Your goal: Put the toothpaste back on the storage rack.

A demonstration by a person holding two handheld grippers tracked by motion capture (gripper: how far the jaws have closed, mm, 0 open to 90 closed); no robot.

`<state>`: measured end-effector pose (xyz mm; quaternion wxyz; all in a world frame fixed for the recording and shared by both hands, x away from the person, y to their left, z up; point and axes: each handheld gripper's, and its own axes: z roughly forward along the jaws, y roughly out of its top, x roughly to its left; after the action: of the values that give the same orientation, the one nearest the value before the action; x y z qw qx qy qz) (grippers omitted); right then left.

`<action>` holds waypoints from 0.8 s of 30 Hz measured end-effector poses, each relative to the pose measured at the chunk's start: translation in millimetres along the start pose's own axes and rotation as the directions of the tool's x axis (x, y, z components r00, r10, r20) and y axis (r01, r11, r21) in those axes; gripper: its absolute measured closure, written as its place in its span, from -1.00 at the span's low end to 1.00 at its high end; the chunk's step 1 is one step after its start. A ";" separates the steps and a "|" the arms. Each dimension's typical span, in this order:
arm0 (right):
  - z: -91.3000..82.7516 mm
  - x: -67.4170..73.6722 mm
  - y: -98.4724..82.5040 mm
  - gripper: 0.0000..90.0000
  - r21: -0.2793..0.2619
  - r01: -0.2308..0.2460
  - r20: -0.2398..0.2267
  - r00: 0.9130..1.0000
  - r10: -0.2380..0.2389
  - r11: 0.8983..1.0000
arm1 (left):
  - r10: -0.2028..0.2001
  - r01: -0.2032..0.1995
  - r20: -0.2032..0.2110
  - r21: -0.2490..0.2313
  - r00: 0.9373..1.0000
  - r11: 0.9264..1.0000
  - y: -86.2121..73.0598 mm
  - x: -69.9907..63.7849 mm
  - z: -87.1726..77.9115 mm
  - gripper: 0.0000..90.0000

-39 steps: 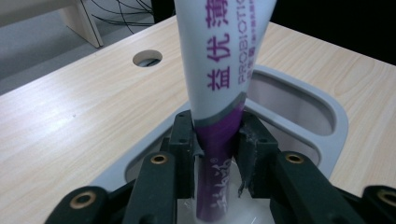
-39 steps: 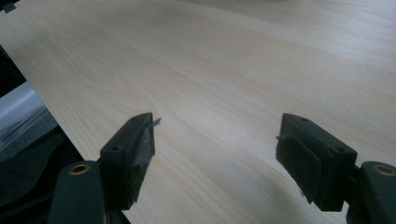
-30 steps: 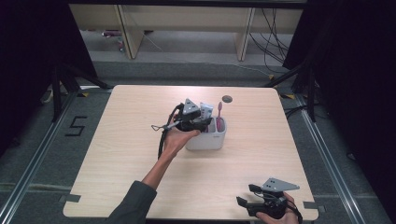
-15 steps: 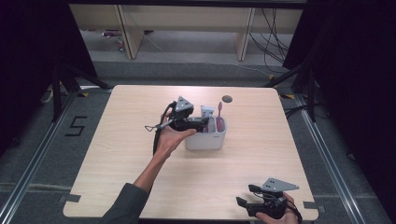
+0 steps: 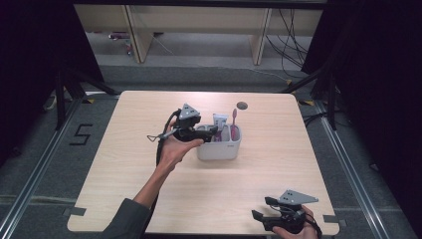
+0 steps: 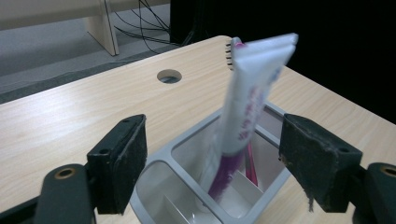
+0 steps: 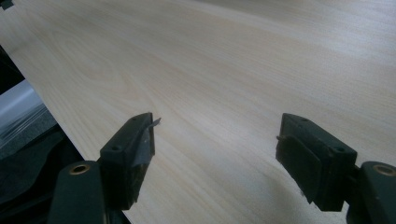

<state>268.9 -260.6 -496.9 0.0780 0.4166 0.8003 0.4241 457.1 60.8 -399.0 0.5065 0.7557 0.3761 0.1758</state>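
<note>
A white compartment holder (image 5: 221, 149) stands mid-table. A white and purple toothpaste tube (image 5: 220, 121) and a pink toothbrush (image 5: 234, 122) stand upright in it. My left gripper (image 5: 211, 132) hovers at the holder's left rim, pointing right. In the left gripper view the tube (image 6: 254, 93) leans in the holder (image 6: 154, 163) with the toothbrush bristles (image 6: 229, 51) behind it. The left gripper (image 6: 212, 144) has just been opening, and its pads stand wide, clear of the tube. My right gripper (image 5: 259, 216) rests open near the front right corner. The right gripper (image 7: 219, 144) has nothing between its pads.
A round cable hole (image 5: 242, 105) lies in the tabletop behind the holder. The table's front edge (image 5: 209, 231) runs close to the right gripper. Wooden shelf legs (image 5: 134, 35) and cables stand on the floor beyond the far edge.
The left gripper has drawn back to the left, off the holder, and its jaws have spread. The toothpaste tube now stands free in the holder. The right gripper has kept still.
</note>
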 end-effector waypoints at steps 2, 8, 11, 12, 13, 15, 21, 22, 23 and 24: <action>0.0 0.1 0.0 -0.37 0.000 0.000 0.000 1.000 0.000 1.000 | 0.003 -0.003 0.003 0.006 1.000 1.000 -0.7 0.2 -1.6 -0.50; -0.8 -2.0 0.3 -0.37 -0.011 0.018 0.003 1.000 -0.018 1.000 | -0.018 0.018 0.000 0.015 1.000 1.000 -8.8 0.0 -10.9 -0.54; -0.1 -2.5 0.2 -0.37 -0.019 0.019 0.010 1.000 -0.019 1.000 | -0.034 0.034 0.003 0.003 0.999 0.999 -14.2 1.7 -19.4 -0.57; -0.2 -2.4 0.2 -0.37 -0.016 0.018 0.007 1.000 -0.018 1.000 | -0.048 0.048 0.016 -0.001 0.999 0.999 -15.9 2.7 -22.3 -0.58; 0.1 -2.2 0.0 -0.37 -0.023 0.019 0.006 1.000 -0.018 1.000 | -0.070 0.070 0.029 0.000 0.997 0.998 -17.4 3.7 -25.1 -0.59; -0.1 -2.3 0.2 -0.37 -0.013 0.018 0.004 1.000 -0.018 1.000 | -0.087 0.087 0.035 0.005 0.996 0.996 -20.1 5.4 -30.4 -0.60; 0.2 -2.7 0.1 -0.37 -0.017 0.019 0.016 1.000 -0.019 1.000 | -0.077 0.077 0.030 0.009 0.997 0.997 -27.4 6.4 -43.1 -0.61; 0.2 -2.8 0.0 -0.37 -0.016 0.017 0.016 1.000 -0.017 1.000 | -0.078 0.078 0.031 0.011 0.996 0.997 -29.0 6.2 -44.9 -0.60; 0.3 -2.8 0.0 -0.37 -0.016 0.016 0.016 1.000 -0.016 1.000 | -0.075 0.075 0.032 0.012 0.997 0.997 -30.8 6.4 -46.3 -0.60; 0.3 -2.8 -0.1 -0.37 -0.016 0.017 0.015 1.000 -0.017 1.000 | -0.073 0.072 0.032 0.015 0.997 0.997 -32.5 6.6 -48.0 -0.60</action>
<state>270.8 -262.4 -497.8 0.0910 0.4121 0.7998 0.4269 417.7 102.7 -408.5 0.5134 0.7478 0.3962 0.1422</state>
